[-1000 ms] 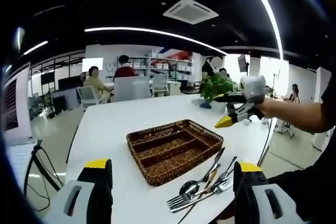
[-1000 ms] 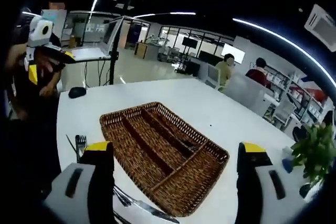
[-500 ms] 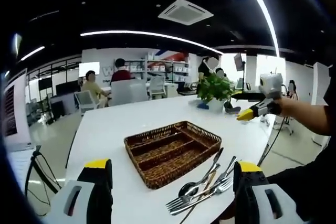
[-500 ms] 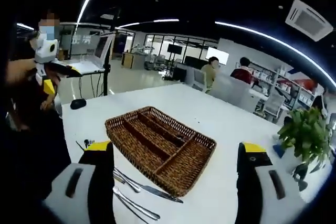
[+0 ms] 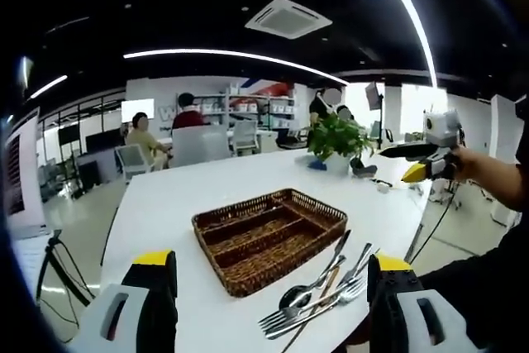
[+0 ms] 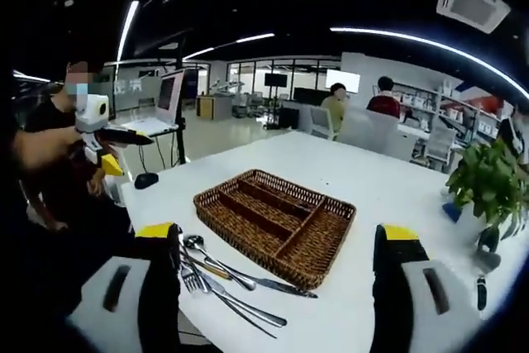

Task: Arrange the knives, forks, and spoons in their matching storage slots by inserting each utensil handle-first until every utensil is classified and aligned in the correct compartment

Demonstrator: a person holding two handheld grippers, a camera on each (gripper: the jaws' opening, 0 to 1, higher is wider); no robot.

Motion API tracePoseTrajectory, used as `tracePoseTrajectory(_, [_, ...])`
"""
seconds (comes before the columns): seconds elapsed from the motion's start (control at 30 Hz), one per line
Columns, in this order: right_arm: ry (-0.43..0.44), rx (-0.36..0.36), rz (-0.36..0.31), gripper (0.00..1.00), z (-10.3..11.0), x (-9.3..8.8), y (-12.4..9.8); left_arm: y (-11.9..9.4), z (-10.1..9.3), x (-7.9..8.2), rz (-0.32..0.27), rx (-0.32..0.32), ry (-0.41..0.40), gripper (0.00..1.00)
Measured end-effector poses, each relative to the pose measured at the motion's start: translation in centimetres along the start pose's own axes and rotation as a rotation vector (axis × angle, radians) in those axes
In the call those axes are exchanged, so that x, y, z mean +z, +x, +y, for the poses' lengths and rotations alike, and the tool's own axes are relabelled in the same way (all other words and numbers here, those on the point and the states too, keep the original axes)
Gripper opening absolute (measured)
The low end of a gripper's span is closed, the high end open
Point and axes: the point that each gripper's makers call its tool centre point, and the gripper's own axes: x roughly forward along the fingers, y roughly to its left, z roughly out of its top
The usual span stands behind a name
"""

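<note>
A brown wicker tray (image 5: 269, 233) with long slots and one cross slot sits empty on the white table (image 5: 165, 204). A heap of forks, spoons and knives (image 5: 322, 291) lies on the table just off its near right corner. My left gripper (image 5: 271, 262) is open, held in the air short of the tray. The right gripper (image 5: 430, 155) hovers far right, above the table's edge. In the right gripper view the tray (image 6: 277, 225) lies ahead, the utensils (image 6: 223, 274) by my left jaw. My right gripper (image 6: 277, 231) is open and holds nothing. The left gripper (image 6: 103, 142) hangs at left.
A potted plant (image 5: 339, 138) stands at the table's far side, also the plant (image 6: 488, 183) at right. A black mouse (image 6: 147, 179) lies near a corner. A laptop on a stand (image 6: 165, 101) is behind it. People sit at desks (image 5: 165, 134) in the background.
My right gripper has pulled back and away from the tray, so the utensils by its left jaw now show in its view. The left gripper has barely moved.
</note>
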Motion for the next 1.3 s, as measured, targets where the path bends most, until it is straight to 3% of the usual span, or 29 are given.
tracePoseTrajectory(0.27, [-0.038,-0.027,0.015,0.99,-0.4,-0.8,-0.4,0.4,-0.2,0.1,0.008,-0.012,-0.002,1.00])
tracePoseTrajectory(0.57, [-0.016,-0.018,0.014,0.99,-0.1,-1.0,-0.7,0.3,-0.7,0.4,-0.004,-0.022,-0.016,1.00])
tracePoseTrajectory(0.97, [-0.039,-0.012,0.017,0.99,0.3,-0.7,-0.7,-0.3,-1.0,-0.5,0.024,-0.028,0.025,1.00])
tracePoseTrajectory(1.13, [-0.066,0.014,0.044,0.99,1.0,-1.4,-0.1,-0.2,-0.9,-0.9,0.024,-0.024,0.018,1.00])
tracePoseTrajectory(1.23, [-0.122,0.069,0.063,0.99,1.9,-1.8,1.1,-0.1,-1.0,-1.0,0.025,-0.025,0.016,1.00])
tracePoseTrajectory(1.3, [-0.175,0.111,0.110,0.99,2.5,-2.6,1.7,-0.1,-1.1,-1.1,0.031,-0.028,0.017,1.00])
